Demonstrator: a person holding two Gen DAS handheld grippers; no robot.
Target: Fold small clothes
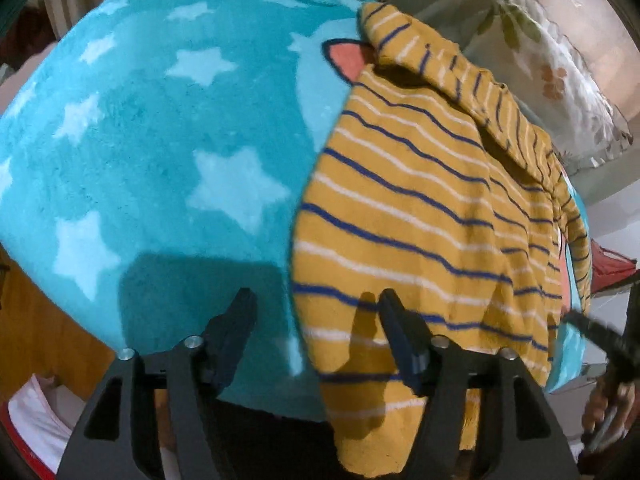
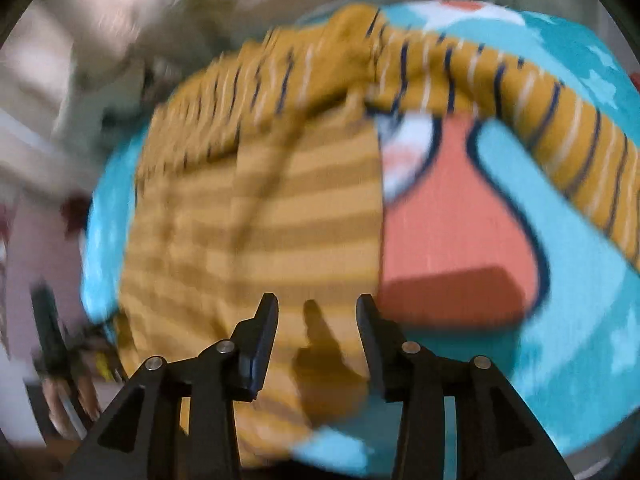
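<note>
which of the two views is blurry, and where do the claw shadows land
Right wrist view: motion-smeared, stripes on the yellow garment run together; claw shadow falls on it. Left wrist view: sharp, fisheye-bowed; left claw shadows the teal star rug and the garment.

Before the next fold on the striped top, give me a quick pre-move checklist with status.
1. Left gripper open and empty: ok, its fingers stand apart with nothing clamped.
2. Right gripper open and empty: ok, nothing between its fingers.
3. Striped top lying on the star rug: ok, though its near hem hangs over the rug's edge.
4. Top spread flat: not ok, a sleeve trails out over the rug and the far part is bunched.
5. Left gripper lined up on the top's edge: ok, one finger is over the fabric and the other over the rug.
6. Right gripper's view sharp enough to pick a grip spot: not ok, it is blurred.
</note>
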